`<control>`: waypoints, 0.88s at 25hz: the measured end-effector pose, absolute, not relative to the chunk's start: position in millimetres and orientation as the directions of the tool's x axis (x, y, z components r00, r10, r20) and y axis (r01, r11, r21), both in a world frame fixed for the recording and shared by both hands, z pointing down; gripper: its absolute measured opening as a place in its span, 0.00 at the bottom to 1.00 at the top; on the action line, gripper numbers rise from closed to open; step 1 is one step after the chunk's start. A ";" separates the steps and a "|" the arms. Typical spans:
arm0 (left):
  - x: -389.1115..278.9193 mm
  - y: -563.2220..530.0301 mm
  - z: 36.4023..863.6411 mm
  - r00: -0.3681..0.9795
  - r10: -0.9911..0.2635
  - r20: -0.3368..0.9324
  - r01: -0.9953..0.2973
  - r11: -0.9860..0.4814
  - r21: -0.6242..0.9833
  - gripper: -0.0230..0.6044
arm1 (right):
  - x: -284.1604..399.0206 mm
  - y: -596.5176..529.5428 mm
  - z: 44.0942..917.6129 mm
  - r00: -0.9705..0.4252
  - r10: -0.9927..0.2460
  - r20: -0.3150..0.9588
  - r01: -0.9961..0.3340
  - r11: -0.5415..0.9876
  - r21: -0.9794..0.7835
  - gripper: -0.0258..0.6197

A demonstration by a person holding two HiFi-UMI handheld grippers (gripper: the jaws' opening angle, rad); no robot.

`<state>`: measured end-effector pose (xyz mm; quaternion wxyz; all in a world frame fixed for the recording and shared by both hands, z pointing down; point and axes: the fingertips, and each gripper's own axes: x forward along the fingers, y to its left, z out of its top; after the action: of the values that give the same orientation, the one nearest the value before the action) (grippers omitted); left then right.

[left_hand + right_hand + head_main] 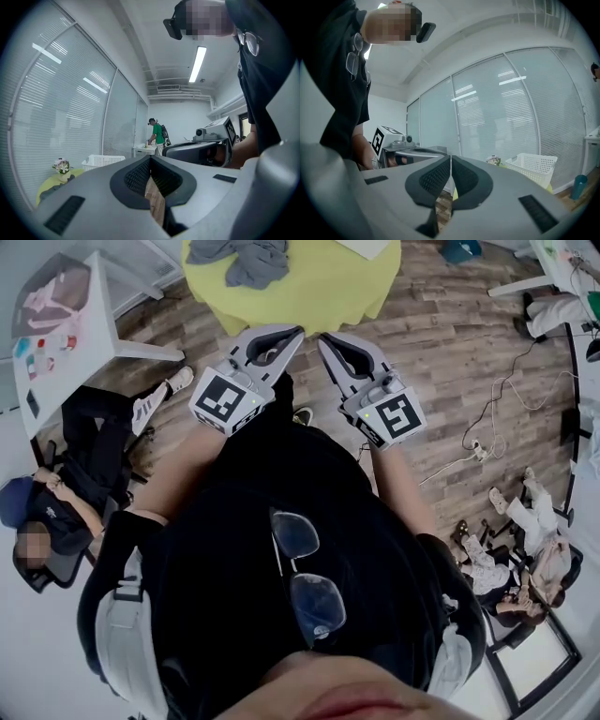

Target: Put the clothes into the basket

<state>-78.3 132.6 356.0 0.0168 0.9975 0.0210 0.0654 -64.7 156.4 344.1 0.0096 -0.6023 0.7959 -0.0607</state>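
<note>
The only markings we could make out were the black-and-white square markers on the two cubes, one on the left hand-held gripper (289, 336) and one on the right hand-held gripper (328, 341). The right one's pattern looked rather like a blocky figure. The sheets on the white table (56, 343) at the far left carried coloured patches too small to read.

Both hand-held grippers were held side by side in front of the person's chest, pointing towards the round yellow-green bench (309, 292). In the left gripper view the left hand-held gripper (151, 159) had its ribbed pads pressed together with nothing between them. In the right gripper view the right hand-held gripper (451, 159) was likewise closed at the tips and empty. Neither touched anything.

The grey clothes (248, 259) lay in a crumpled heap on the far part of the bench, well apart from both hand-held grippers. The white slatted basket (101, 161) showed in both gripper views, just beside a small vase of flowers (62, 168). We could not tell whether it stood on the bench or behind it.

A pair of glasses (305, 568) hung from the person's black shirt. A seated person (56, 502) was at the left, and a white power strip (478, 451) lay on the wooden floor at the right.
</note>
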 end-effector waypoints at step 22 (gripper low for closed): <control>16.3 -64.4 359.9 0.993 0.012 0.120 0.004 -0.998 0.069 0.05 | 32.6 -40.2 342.3 -0.271 -0.954 0.125 -0.962 0.264 -0.068 0.09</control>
<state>16.3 -64.4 359.9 0.0342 0.9976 0.0038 0.0601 32.6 -40.2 342.3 -0.0296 -0.6030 0.7945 -0.0650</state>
